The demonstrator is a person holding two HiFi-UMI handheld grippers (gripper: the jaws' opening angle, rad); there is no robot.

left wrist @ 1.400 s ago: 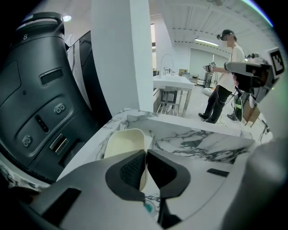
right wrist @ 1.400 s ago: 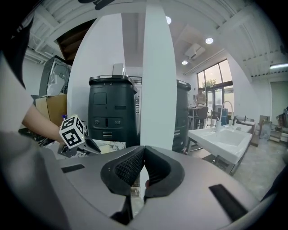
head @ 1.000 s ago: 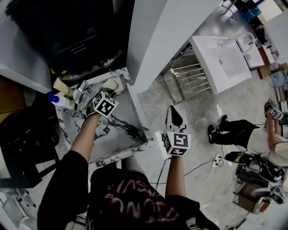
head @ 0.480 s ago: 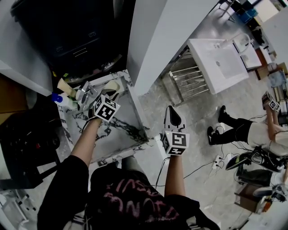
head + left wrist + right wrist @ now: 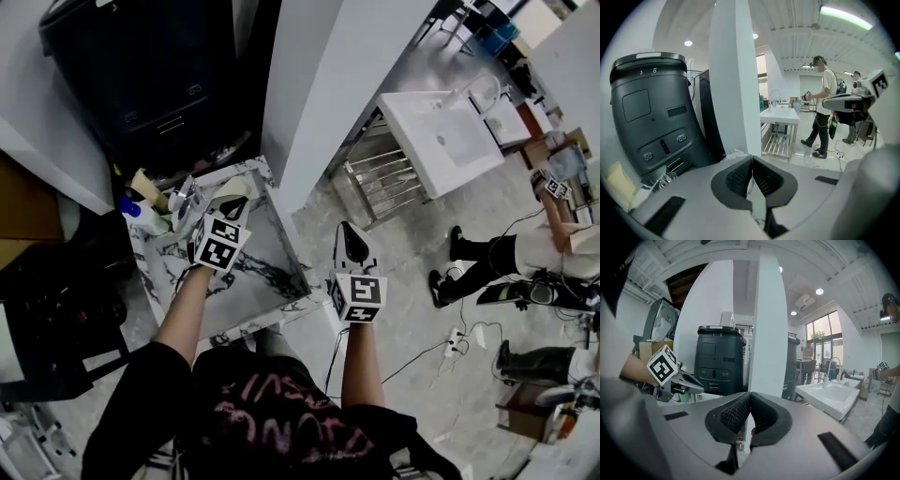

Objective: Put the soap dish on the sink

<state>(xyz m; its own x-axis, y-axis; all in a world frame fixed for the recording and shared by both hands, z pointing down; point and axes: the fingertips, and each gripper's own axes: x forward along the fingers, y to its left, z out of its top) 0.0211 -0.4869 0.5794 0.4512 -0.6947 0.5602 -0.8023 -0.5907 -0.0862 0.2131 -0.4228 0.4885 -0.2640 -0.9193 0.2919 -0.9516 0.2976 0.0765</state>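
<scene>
Left tool [image 5: 232, 194] over sink's [image 5: 255, 274] back edge

White sink [image 5: 258, 267] veined in black, at 9 o'clock. Black bin [image 5: 141, 66] at 11 o'clock. Plain white pillar [image 5: 319, 75] at 12, white basin [image 5: 441, 131] at 2. Blue bottle cap [image 5: 128, 202] at 9. Black shirt [image 5: 281, 422] with pink print at 6.

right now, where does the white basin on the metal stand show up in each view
Head view: white basin at upper right, right of the white pillar.
Left gripper view: basin near the middle, just right of the pillar.
Right gripper view: basin at lower right, right of the pillar.
Shared landmark: the white pillar, always on the basin's left.
</scene>
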